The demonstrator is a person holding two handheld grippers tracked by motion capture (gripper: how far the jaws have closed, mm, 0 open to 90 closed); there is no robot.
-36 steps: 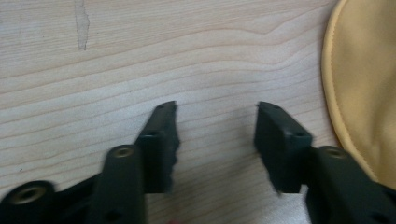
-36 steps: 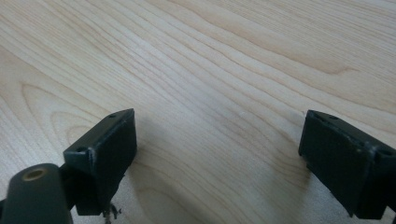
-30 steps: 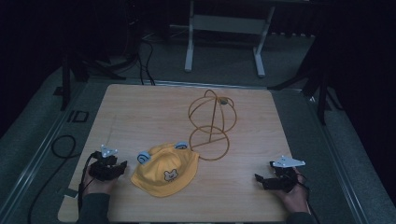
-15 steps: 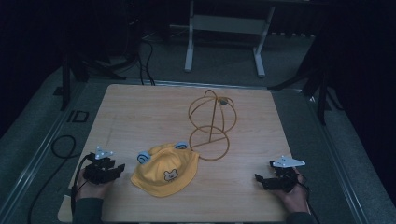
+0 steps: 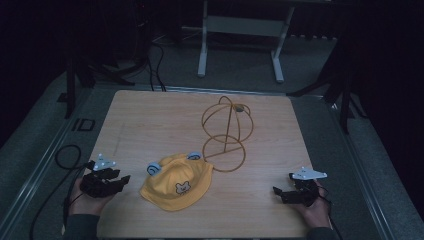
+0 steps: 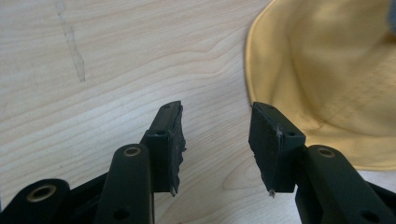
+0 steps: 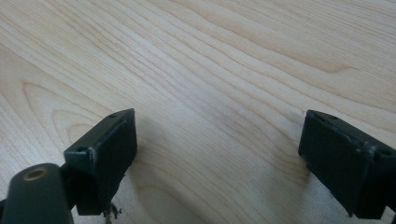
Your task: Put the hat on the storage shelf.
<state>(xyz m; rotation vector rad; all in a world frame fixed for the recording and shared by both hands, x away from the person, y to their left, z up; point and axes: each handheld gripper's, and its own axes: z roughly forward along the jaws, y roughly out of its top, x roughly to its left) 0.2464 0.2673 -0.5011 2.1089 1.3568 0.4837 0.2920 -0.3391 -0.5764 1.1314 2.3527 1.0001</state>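
A yellow child's hat (image 5: pixel 175 182) with a small bear face and two blue-trimmed ears lies flat on the wooden table (image 5: pixel 150 120), near the front. Behind it, to the right, stands a gold wire hat stand (image 5: pixel 227 132) with a round base ring and a domed top. My left gripper (image 5: pixel 122 179) is held just left of the hat, open. In the left gripper view its jaws (image 6: pixel 217 112) hold nothing, and the hat's brim (image 6: pixel 327 70) lies just past the right jaw. My right gripper (image 5: pixel 277 192) sits at the front right, open wide (image 7: pixel 219 121) over bare wood.
Dark floor surrounds the table, with a grey metal frame (image 5: pixel 240 25) behind it and cables (image 5: pixel 65 155) trailing off the left side. Bare wood stretches across the far left half and between the hat and my right gripper.
My left gripper has drawn back a little to the left, away from the hat, and lifted slightly. The right gripper, hat and stand have stayed put.
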